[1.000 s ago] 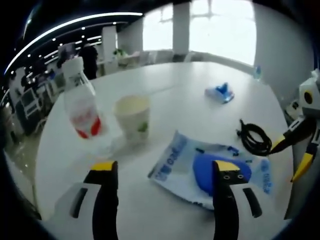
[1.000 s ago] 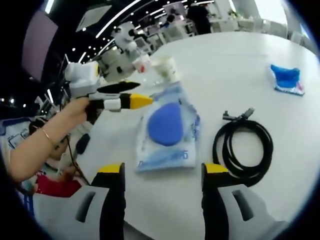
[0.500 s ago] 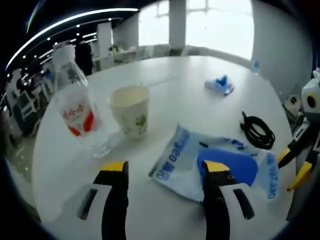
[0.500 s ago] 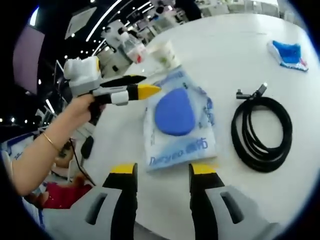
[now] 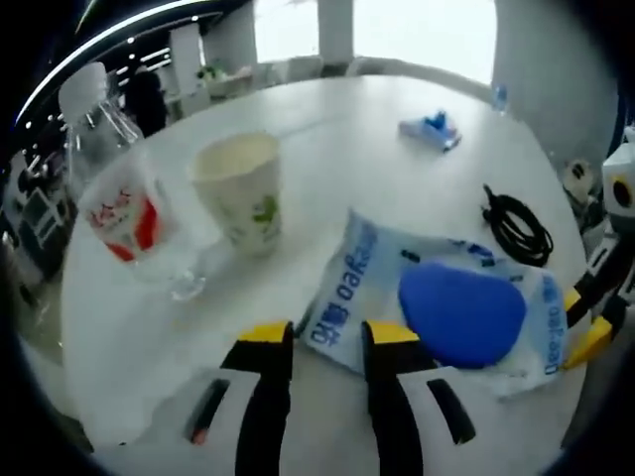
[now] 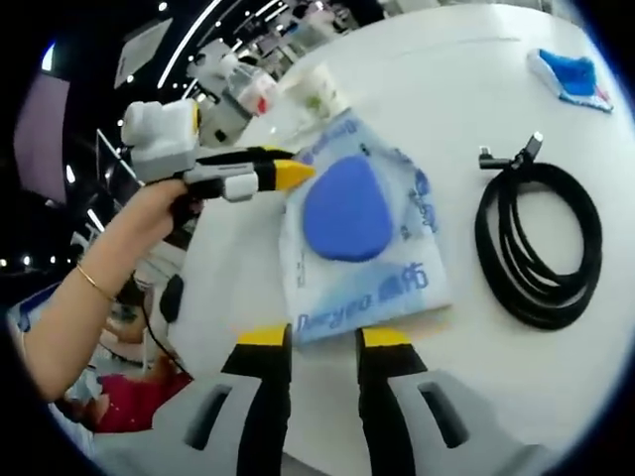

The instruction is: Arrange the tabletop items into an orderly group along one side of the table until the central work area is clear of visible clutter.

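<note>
We see both grippers nearer the pouch (image 5: 437,307) than a second ago, their jaws narrowed. The left gripper (image 5: 329,342) at lower centre straddles the pouch's near edge, not yet pinching; the right gripper (image 6: 325,342) likewise. The pouch fills the lower right of the left view. Cup (image 5: 238,188) and bottle (image 5: 114,203) stand upper left, cable (image 6: 541,243) right.

Left tongs (image 5: 317,342) narrowed, right tongs (image 6: 325,337) narrowed, both seemingly nearer blue packet (image 6: 359,230)
</note>
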